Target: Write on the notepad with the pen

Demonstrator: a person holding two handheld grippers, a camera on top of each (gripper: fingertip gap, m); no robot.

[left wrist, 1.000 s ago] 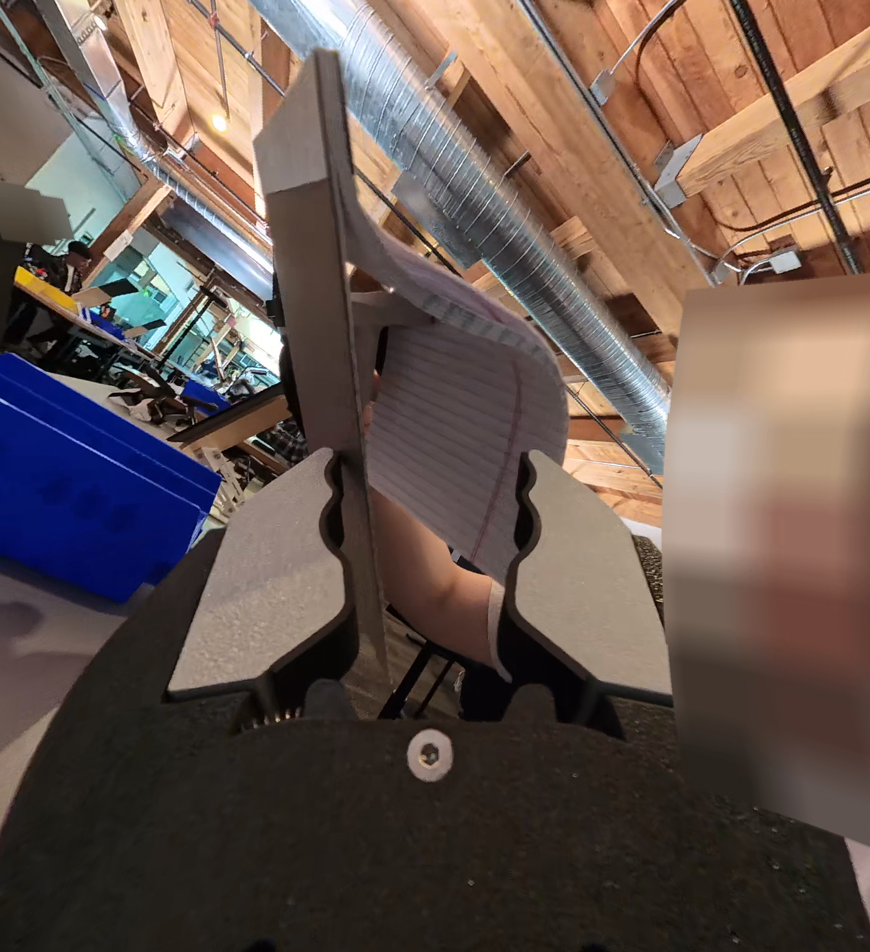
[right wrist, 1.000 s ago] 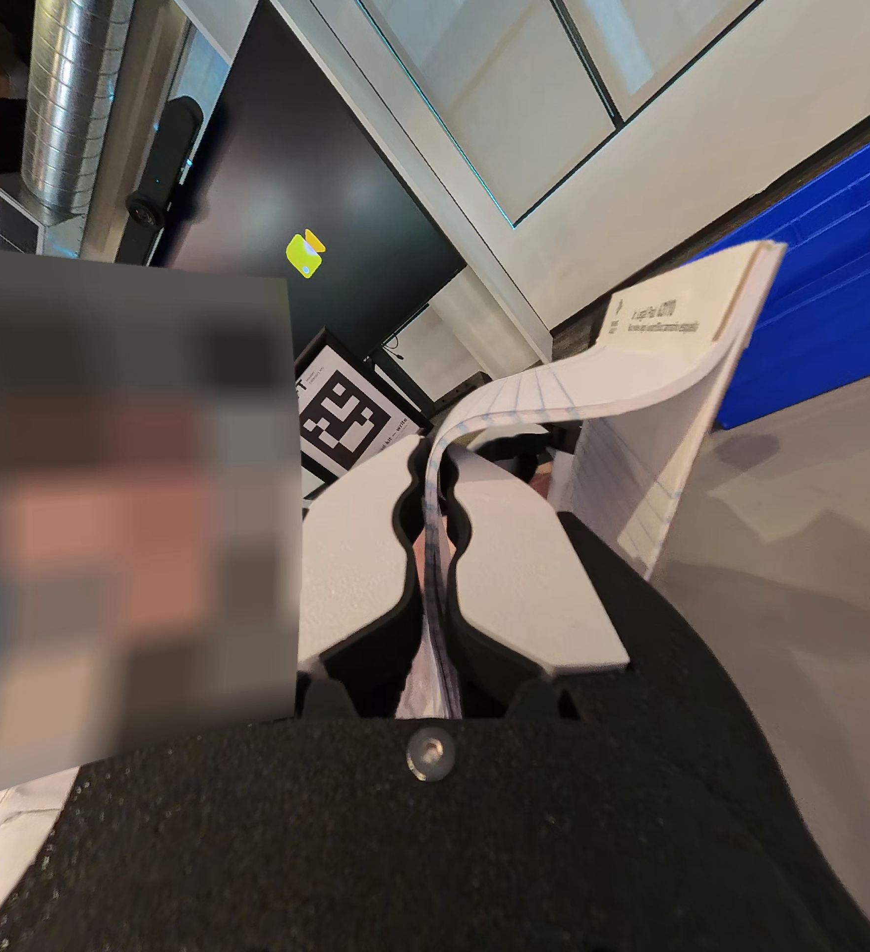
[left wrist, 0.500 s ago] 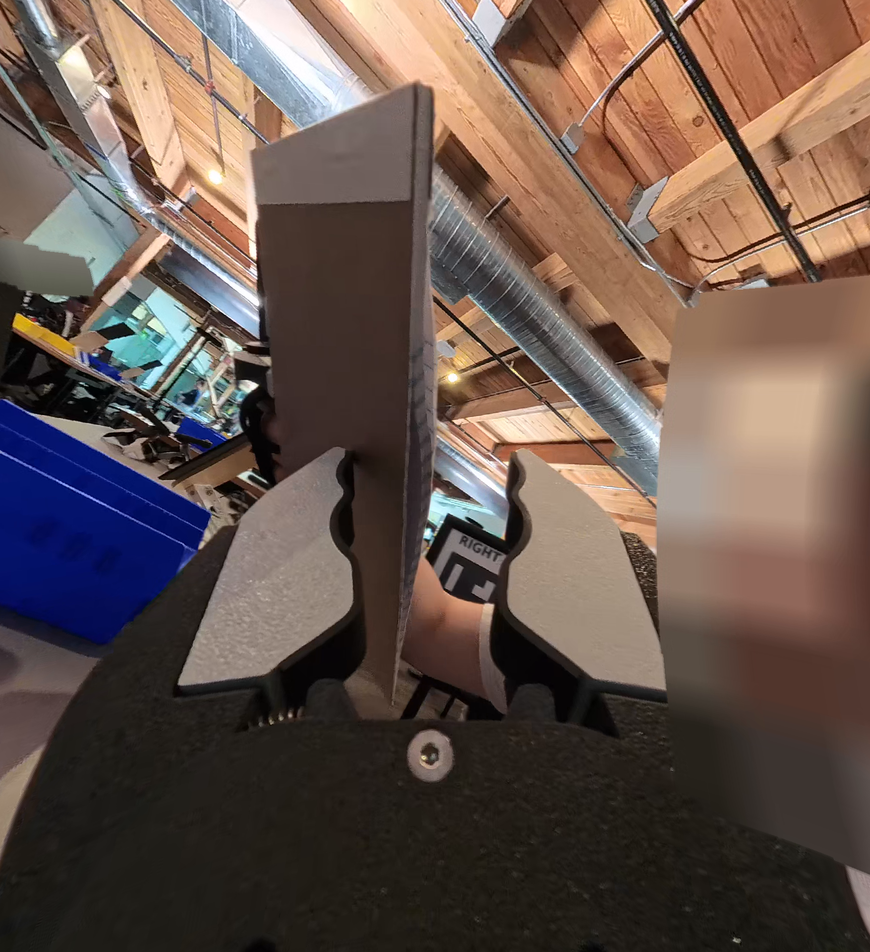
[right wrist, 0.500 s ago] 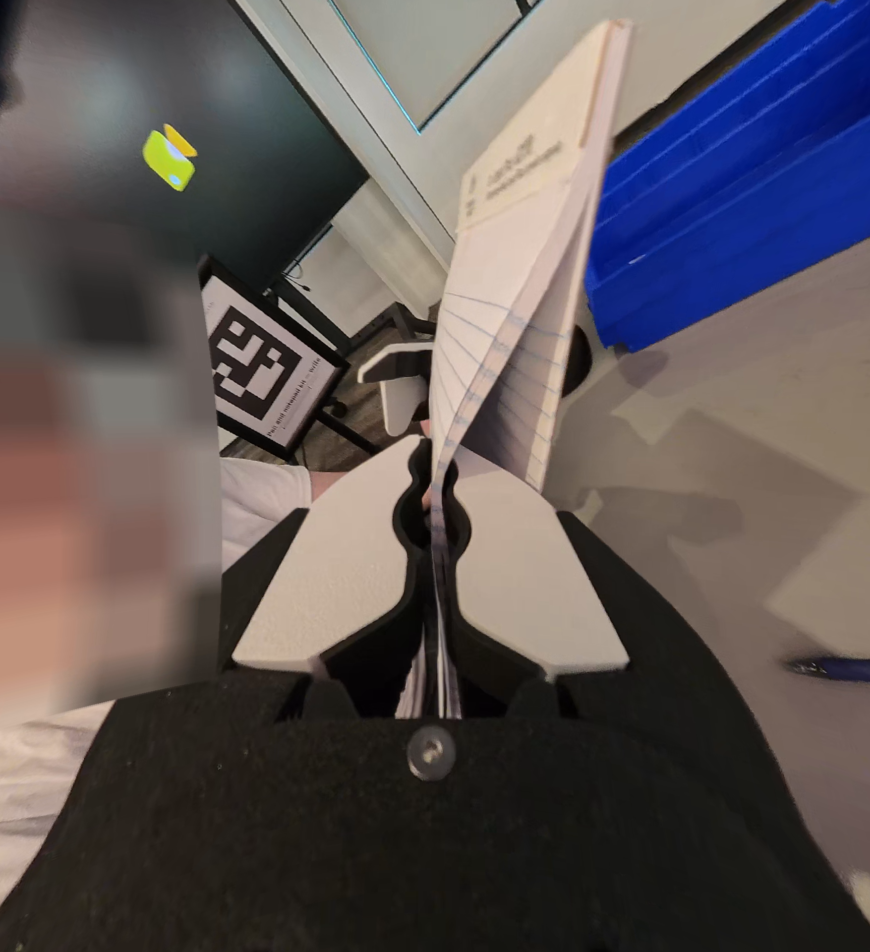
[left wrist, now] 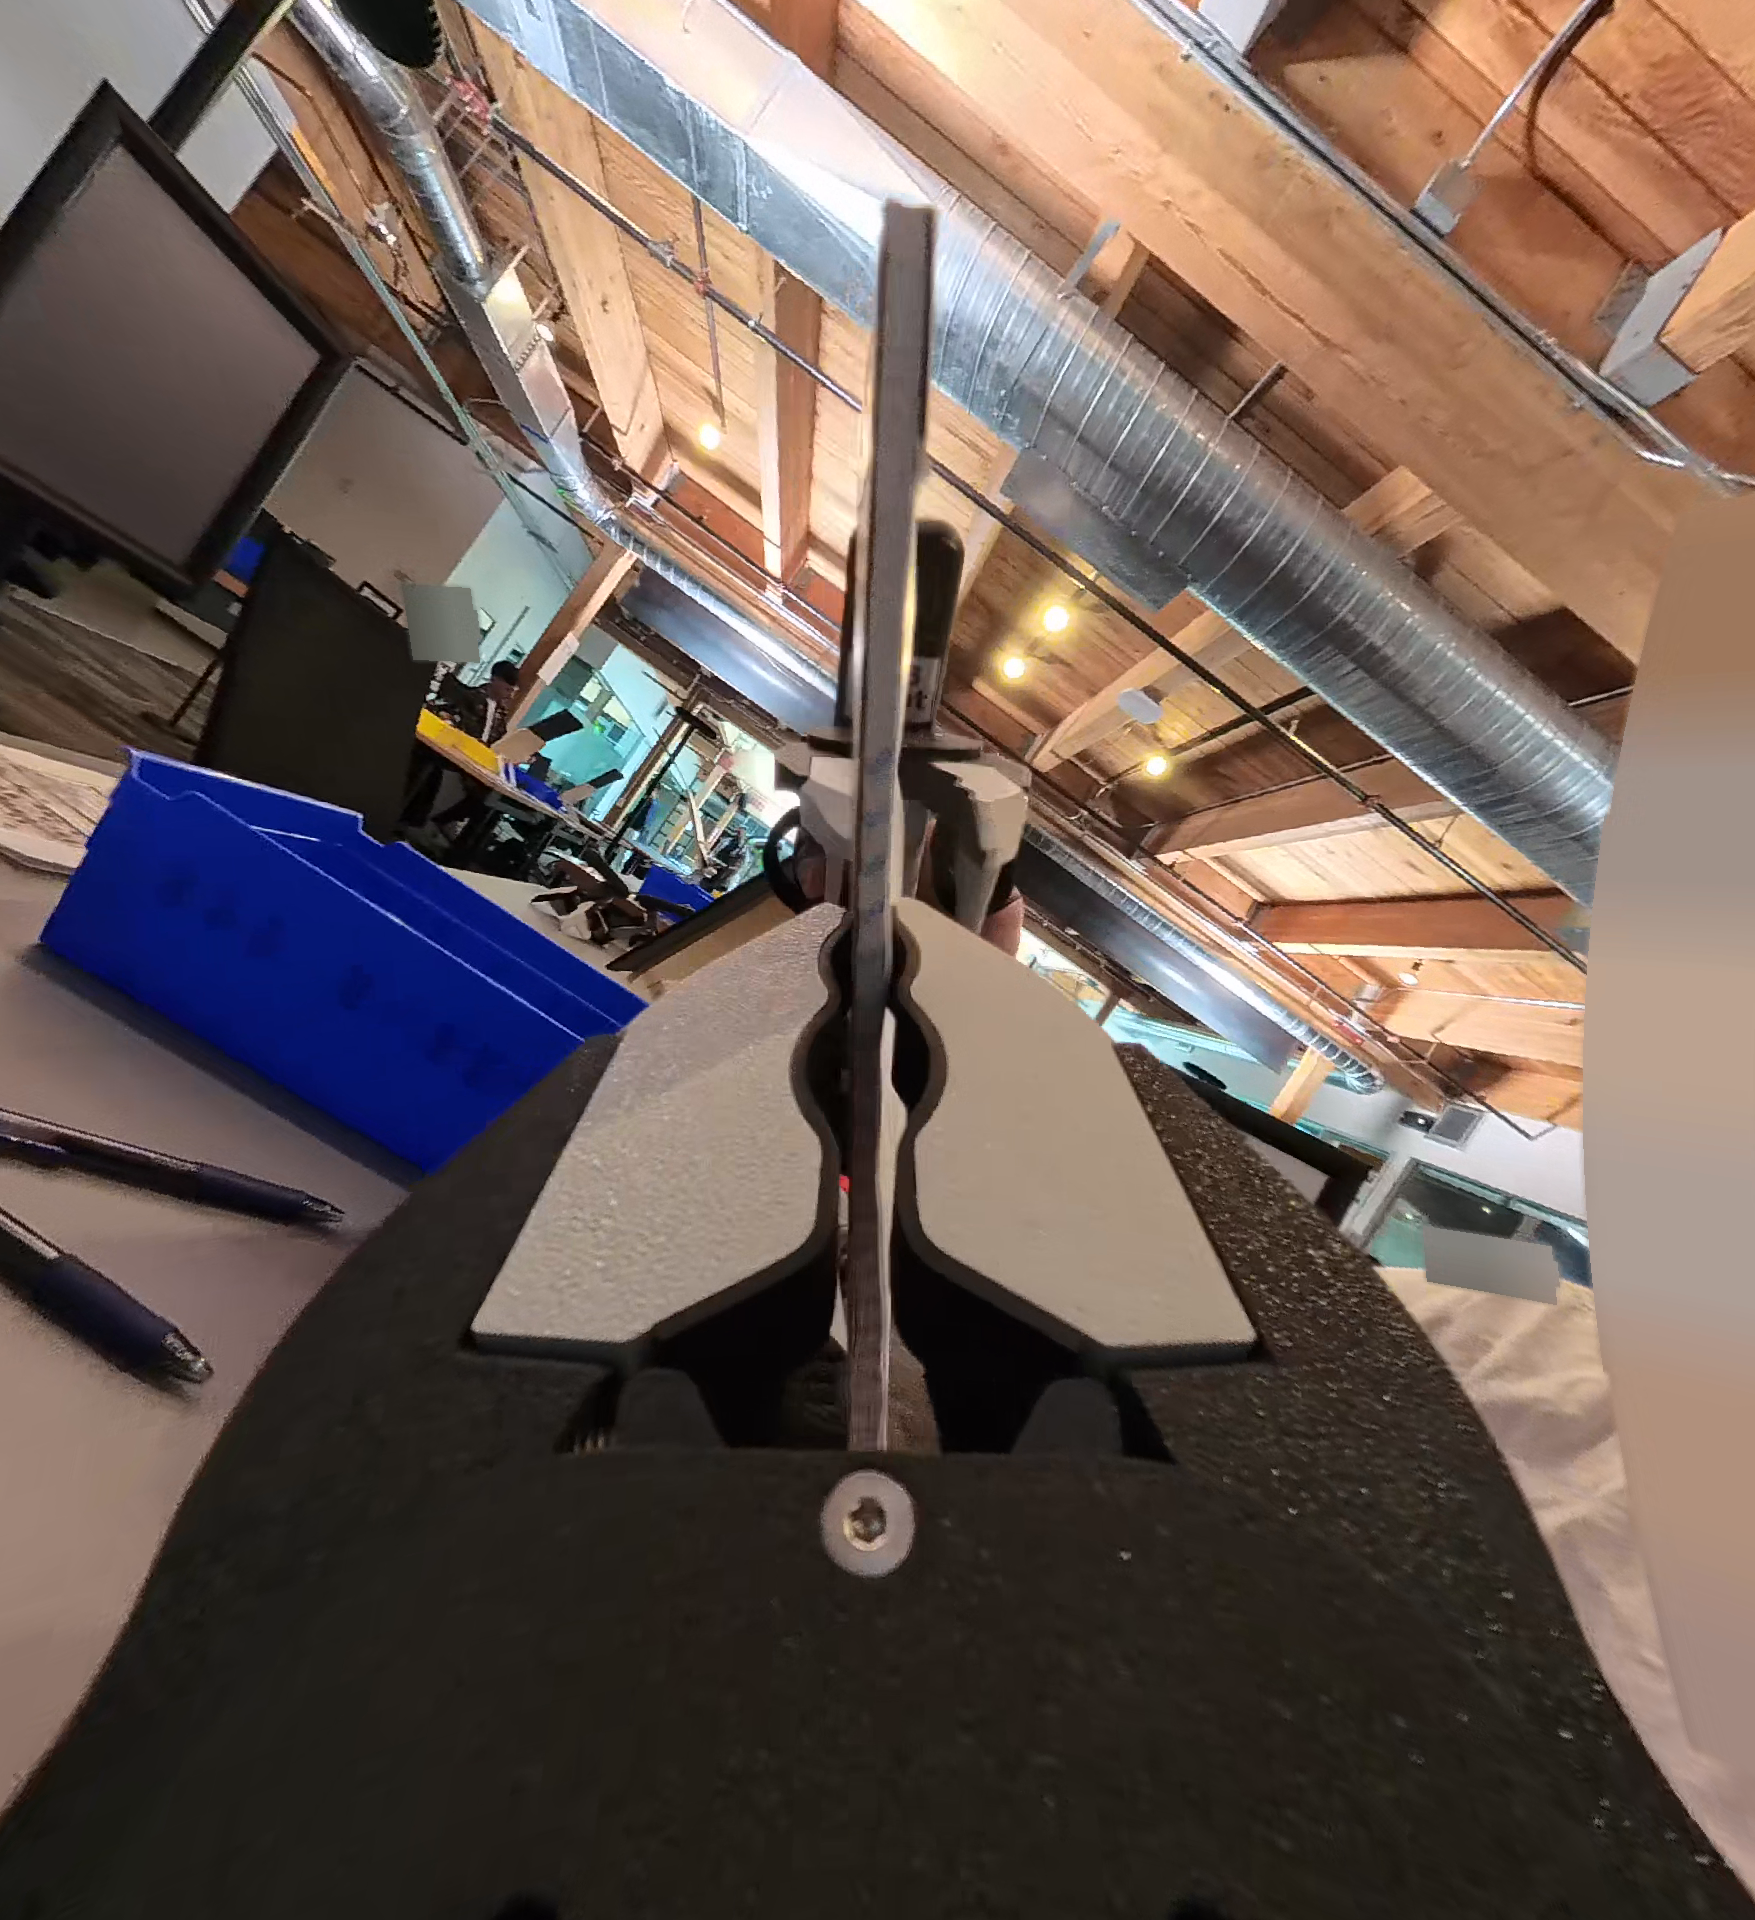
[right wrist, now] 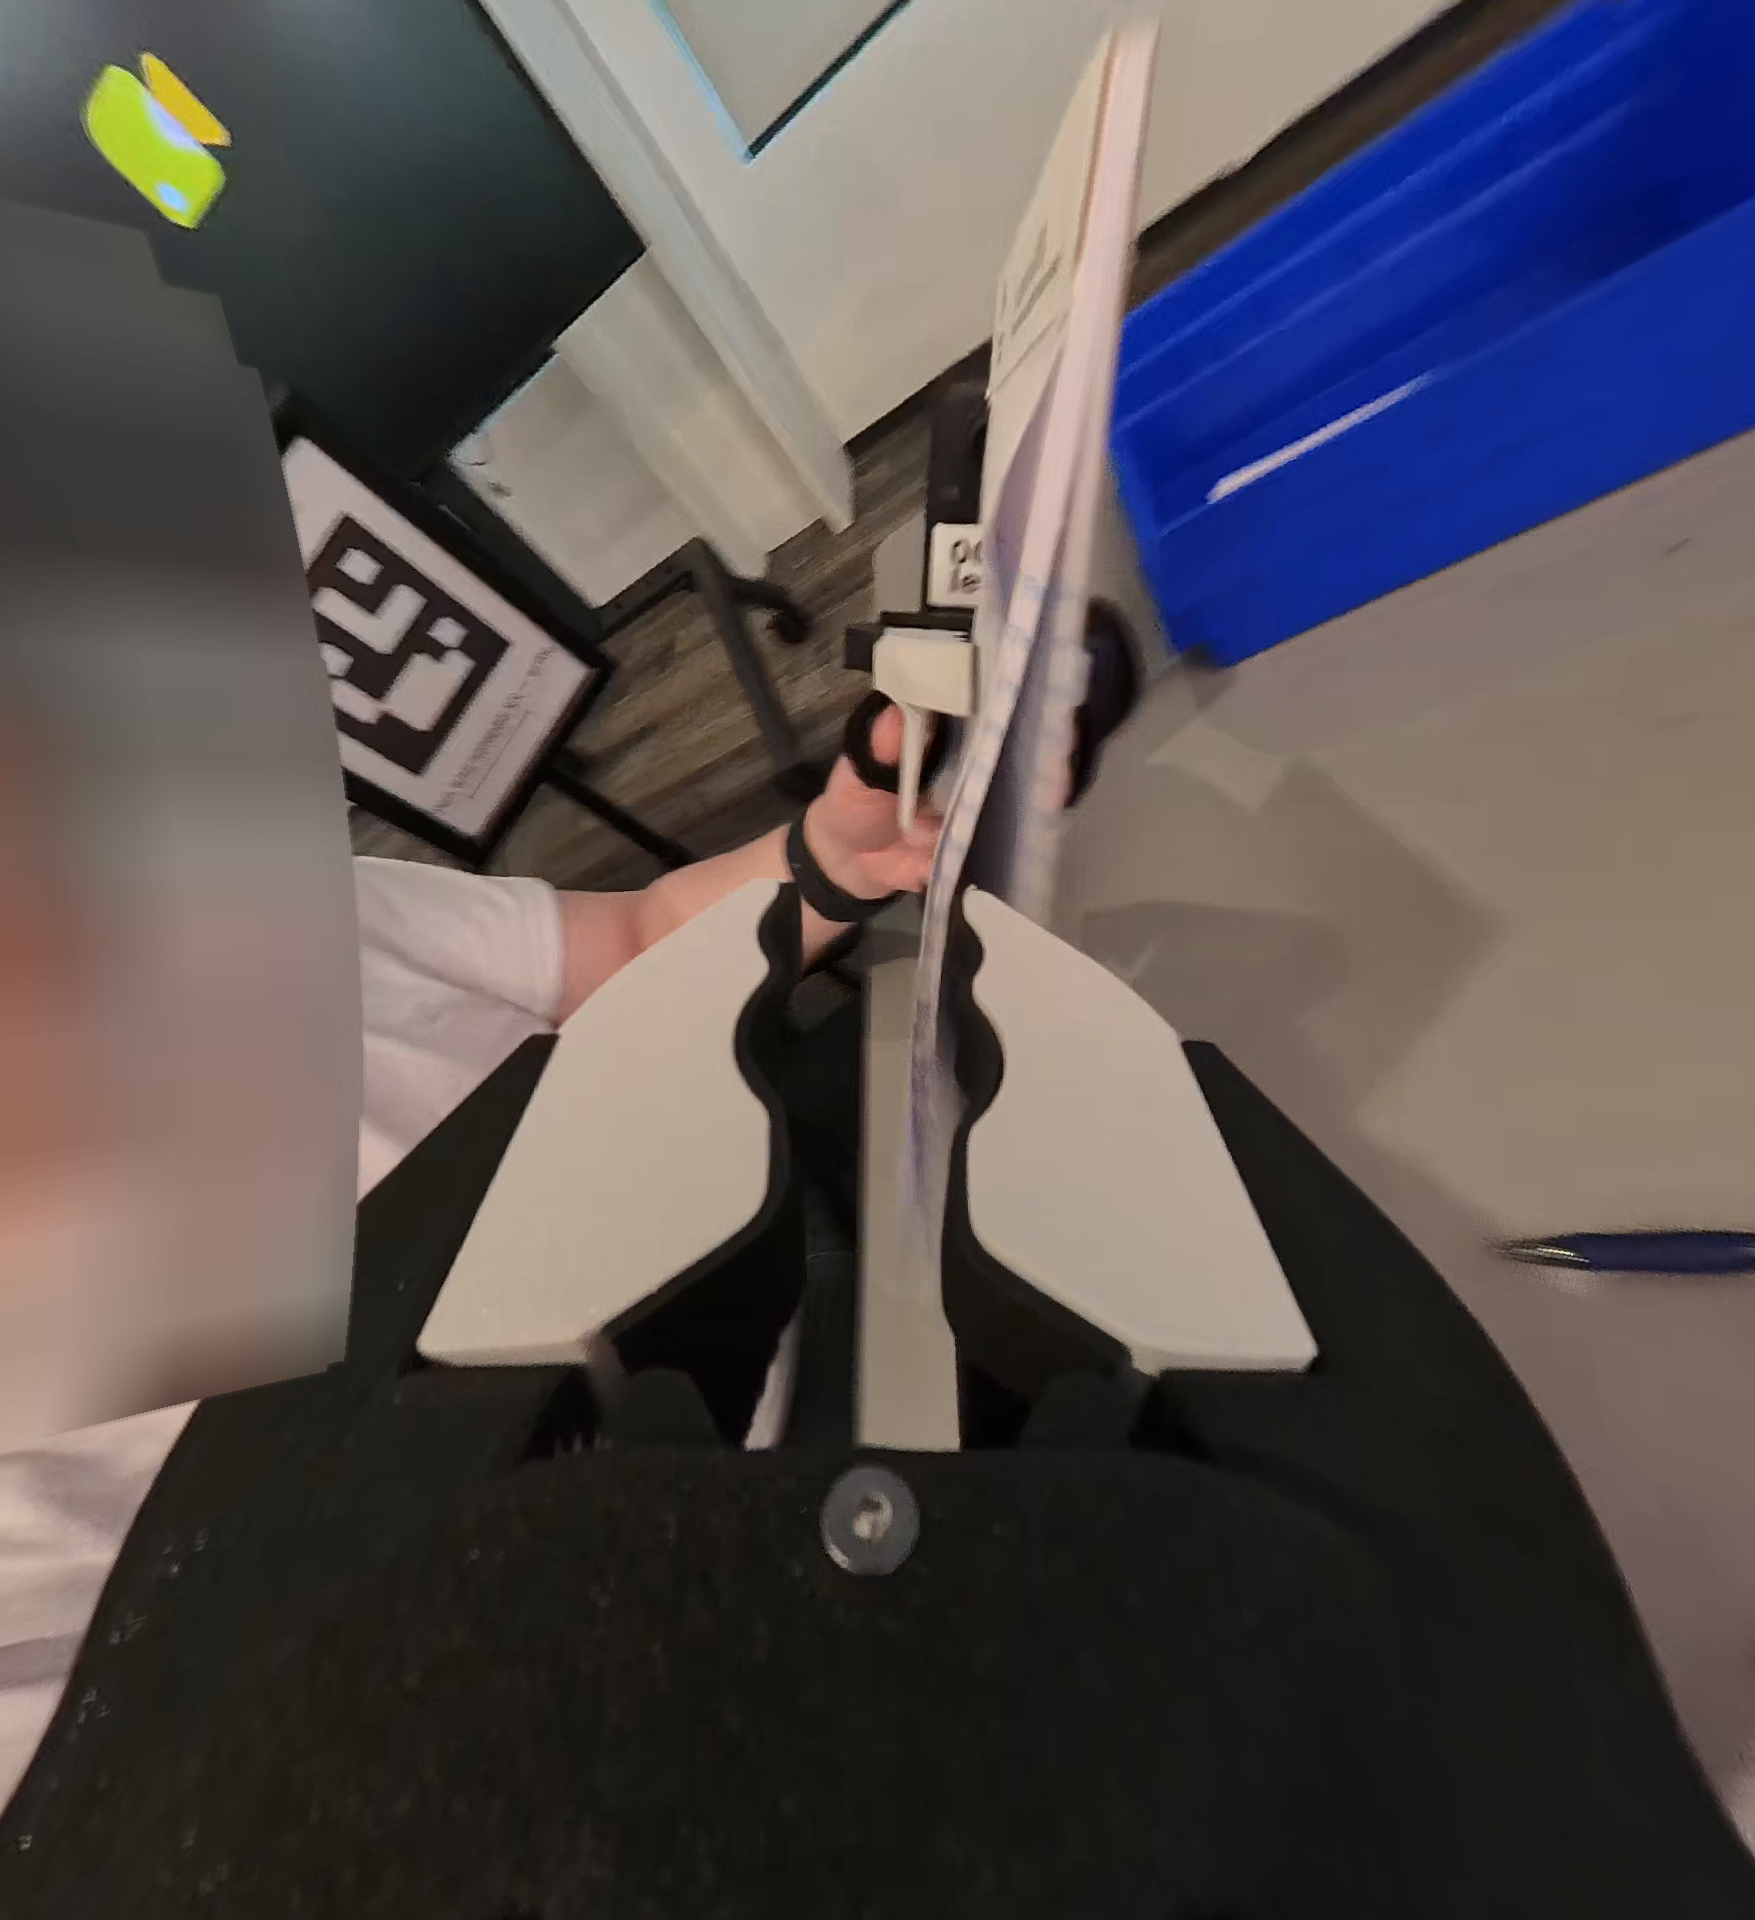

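Notepad held edge-on above the bench

The left gripper (left wrist: 878, 935) now clamps the notepad (left wrist: 888, 582), previously loose between its fingers; the right gripper (right wrist: 868, 914) has parted, releasing the pages (right wrist: 966, 935). Pens (left wrist: 125, 1158) lie near the bench's (left wrist: 73, 1455) left edge.

Wrist views face oppositely, sharing close notepad (left wrist: 894, 582).

Timber ceiling (left wrist: 1216, 260) with silver ducts (left wrist: 1216, 457), grey table (left wrist: 52, 1455), wood-plank floor (right wrist: 686, 665).

A workshop-like loft: timber ceiling (left wrist: 1216, 208), bare metal ducts (left wrist: 1216, 436), blue bins (left wrist: 333, 935), cluttered workbenches (left wrist: 499, 748).
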